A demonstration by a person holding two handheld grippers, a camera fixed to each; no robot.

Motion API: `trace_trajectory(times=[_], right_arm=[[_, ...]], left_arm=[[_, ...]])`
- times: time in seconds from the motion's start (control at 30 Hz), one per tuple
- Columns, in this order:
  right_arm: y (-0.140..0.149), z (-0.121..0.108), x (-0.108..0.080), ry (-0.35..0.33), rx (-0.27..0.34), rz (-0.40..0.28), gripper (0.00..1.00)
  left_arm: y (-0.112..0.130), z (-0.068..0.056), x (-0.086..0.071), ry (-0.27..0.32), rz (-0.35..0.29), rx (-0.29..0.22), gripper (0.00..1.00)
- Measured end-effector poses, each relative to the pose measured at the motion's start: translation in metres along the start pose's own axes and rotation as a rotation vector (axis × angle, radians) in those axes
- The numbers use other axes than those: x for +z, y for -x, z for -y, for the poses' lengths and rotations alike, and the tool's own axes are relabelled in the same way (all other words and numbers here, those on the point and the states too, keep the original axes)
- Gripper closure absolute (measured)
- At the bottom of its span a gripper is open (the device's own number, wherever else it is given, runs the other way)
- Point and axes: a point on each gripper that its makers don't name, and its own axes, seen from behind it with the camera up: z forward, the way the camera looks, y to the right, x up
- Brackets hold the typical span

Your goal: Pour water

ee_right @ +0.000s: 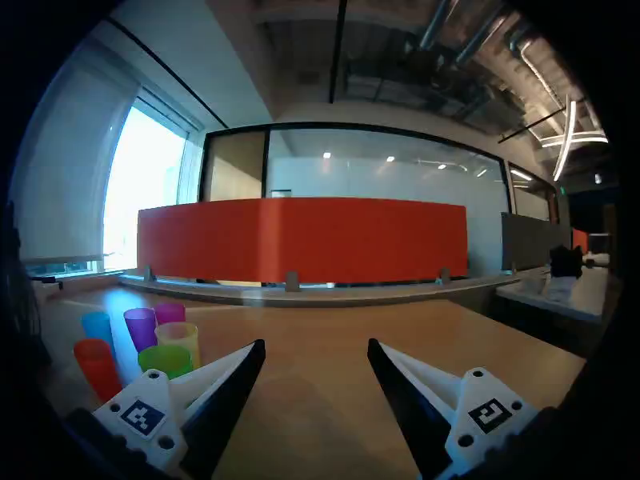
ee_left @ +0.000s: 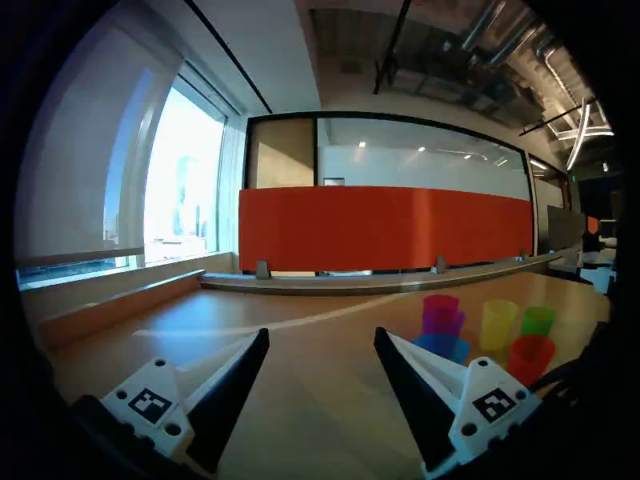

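The left claw (ee_left: 320,332) hangs wide open just above the wooden worktop (ee_left: 320,424), with nothing between its fingers. To its right in the left gripper view, six plastic tumblers stand close together on the worktop: a red cup (ee_left: 530,358) nearest, a green cup (ee_left: 538,320) and a yellow cup (ee_left: 498,322) behind it, then a blue cup (ee_left: 452,350), a purple cup (ee_left: 444,322) and a pink cup (ee_left: 441,303) further left. The right claw (ee_right: 315,342) is equally wide open and empty. In the right gripper view the group stands to its left, the green cup just past its left finger. An orange screen (ee_left: 384,228) lines the worktop's far edge, beside a bright window (ee_left: 184,192).
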Motion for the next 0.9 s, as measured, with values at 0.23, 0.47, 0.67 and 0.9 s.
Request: trace_trajectory(times=[0.23, 0.47, 0.67, 0.9], right_arm=[[0.0005, -0.0003, -0.0001, -0.002, 0.0, 0.002, 0.01], [0.0013, -0.0004, 0.0, -0.001, 0.001, 0.002, 0.01], [0.0016, -0.0005, 0.0015, -0.001, 0.001, 0.001, 0.01], [0.0012, -0.001, 0.0009, -0.001, 0.001, 0.001, 0.01]], left_arm=[[0.0001, -0.0001, 0.0002, 0.0, 0.0, 0.0, 0.02], [-0.0002, 0.0003, 0.0, 0.0, 0.0, 0.0, 0.02], [0.0, 0.0002, -0.0001, 0.0, 0.0, 0.0, 0.02], [-0.0001, 0.0002, 0.0001, 0.0, 0.0, 0.0, 0.02]])
